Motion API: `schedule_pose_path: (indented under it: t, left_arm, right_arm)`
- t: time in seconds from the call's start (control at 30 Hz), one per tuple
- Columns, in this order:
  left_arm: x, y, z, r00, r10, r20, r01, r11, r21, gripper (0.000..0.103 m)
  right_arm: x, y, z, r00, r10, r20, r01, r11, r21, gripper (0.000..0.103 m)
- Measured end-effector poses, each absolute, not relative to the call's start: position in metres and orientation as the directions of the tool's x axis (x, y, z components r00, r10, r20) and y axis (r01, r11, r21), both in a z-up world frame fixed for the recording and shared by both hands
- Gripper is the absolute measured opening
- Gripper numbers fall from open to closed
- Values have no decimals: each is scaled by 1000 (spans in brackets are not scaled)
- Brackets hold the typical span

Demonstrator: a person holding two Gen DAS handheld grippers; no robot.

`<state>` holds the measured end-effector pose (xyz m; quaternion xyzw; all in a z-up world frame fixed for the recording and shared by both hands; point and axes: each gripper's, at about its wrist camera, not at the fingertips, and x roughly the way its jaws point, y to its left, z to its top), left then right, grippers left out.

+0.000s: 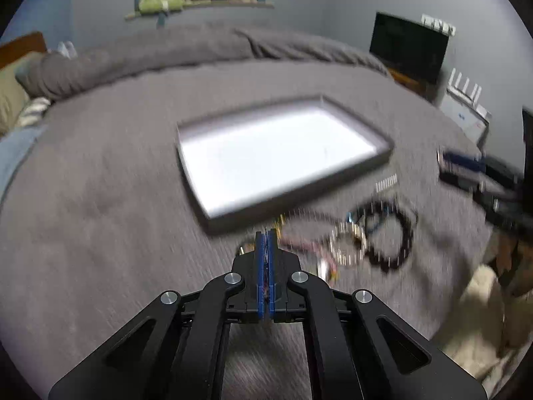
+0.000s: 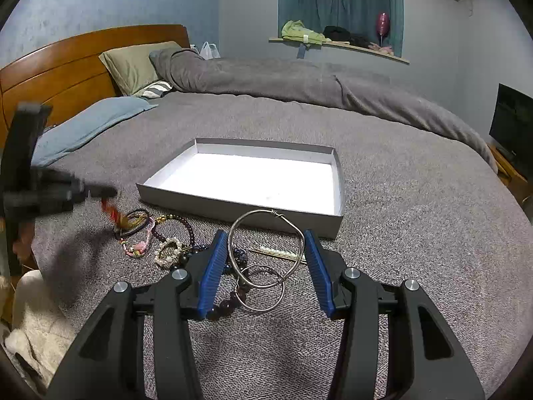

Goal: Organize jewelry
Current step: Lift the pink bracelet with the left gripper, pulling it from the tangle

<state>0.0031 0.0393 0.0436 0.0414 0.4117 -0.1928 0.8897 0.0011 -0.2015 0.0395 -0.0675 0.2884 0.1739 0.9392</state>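
Observation:
A shallow grey box tray (image 2: 233,208) with a white inside lies on the grey bedspread, also blurred in the left wrist view as the tray (image 1: 299,196). My right gripper (image 2: 265,235) is shut on a large silver hoop (image 2: 233,230), which spans the gap from pad to pad. A smaller hoop (image 2: 281,291) is linked below it. My left gripper (image 1: 265,231) is shut, with a thin red-and-gold cord (image 2: 110,211) dangling from its tip. A pile holds a dark bead bracelet (image 2: 186,226), a pearl bracelet (image 2: 168,253) and a pink cord (image 2: 140,246).
A pearl hair pin (image 2: 283,253) lies just before the tray. Pillows (image 2: 133,63) and a wooden headboard (image 2: 66,66) are at the far left, a rolled grey duvet (image 2: 299,80) across the back. A pale fluffy rug (image 2: 33,326) lies beside the bed.

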Motion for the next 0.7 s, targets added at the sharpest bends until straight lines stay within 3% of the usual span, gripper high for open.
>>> schedule_pose_path:
  t: [0.17,0.7]
  left_arm:
    - [-20,29,35,547,-340,-765,431,898,-91,3]
    - [-15,37,116,708,-315,-632,398,917,-12,3]
  right_arm:
    - [2,-201,39,775,286,-563,-364,931,-28,48]
    - [-3,-198,43,787,285,-547,-366,930,-42,48]
